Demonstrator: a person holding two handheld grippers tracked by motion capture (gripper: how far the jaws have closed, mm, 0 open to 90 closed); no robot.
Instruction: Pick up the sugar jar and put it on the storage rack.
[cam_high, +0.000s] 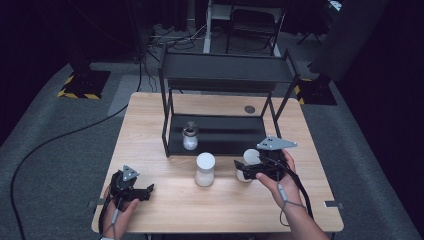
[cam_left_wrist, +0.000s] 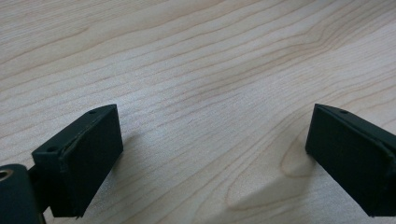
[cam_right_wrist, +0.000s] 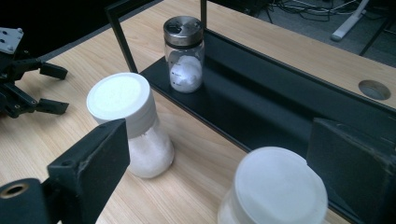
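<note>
Left gripper (cam_high: 145, 190) idles with its jaws apart, empty, on the table (cam_high: 150, 130). Right gripper (cam_right_wrist: 219, 186) is spread around the near jar (cam_right_wrist: 275, 186), pads not pressing, just in front of the rack (cam_high: 225, 135). We judge it glass, light, slick, breakable; we'd grip the body below the white lid.

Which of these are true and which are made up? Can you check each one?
1. A jar with a metal lid stands on the rack's bottom shelf. True.
2. The left gripper holds a jar. False: its jaws stand open over bare table.
3. Two white-lidded jars stand on the table. True: one by the rack, one between the right gripper's jaws.
4. The rack's top shelf is full of jars. False: nothing stands on it.
</note>
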